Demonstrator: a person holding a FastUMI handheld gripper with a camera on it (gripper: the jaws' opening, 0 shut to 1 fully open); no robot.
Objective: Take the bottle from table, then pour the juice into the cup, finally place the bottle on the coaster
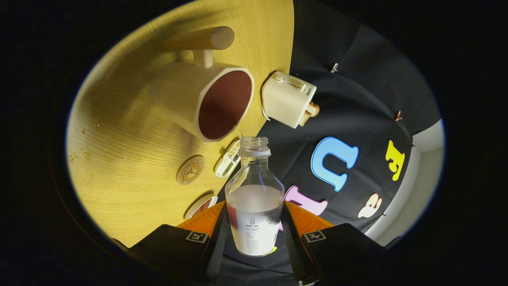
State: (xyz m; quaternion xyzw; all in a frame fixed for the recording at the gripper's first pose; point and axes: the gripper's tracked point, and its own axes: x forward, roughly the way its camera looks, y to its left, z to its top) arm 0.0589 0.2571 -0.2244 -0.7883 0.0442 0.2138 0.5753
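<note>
Bottle (254, 198) first: clear, cap off, held between the two fingers of the gripper (254, 232), both pressing its labelled lower body from either side. It reads as rigid clear plastic or glass; I cannot tell which. Pale liquid fills it to about the shoulder, so I judge it moderately heavy, with weight that will shift as it tips. Smooth walls could slip; the paper label where the fingers sit should give better hold than the bare shoulder, and the narrow neck is a poor place to take it.

Going down in size: the wooden table (119, 151) spreads from 9 to 12 o'clock of the bottle, with water drops near 9 o'clock. The cream cup (206, 99), with a wooden handle and dark red inside, lies at 11 o'clock, its mouth just beyond the bottle's open neck. A cream toaster (287, 99) with bread sits at 1 o'clock, apart from the cup. The round coaster (190, 170) is at 10 o'clock, near the fingers.

Writing: the bottle label's print is mostly too small to read. The toaster bears a short word and the coaster a ring of lettering, both illegible.
</note>
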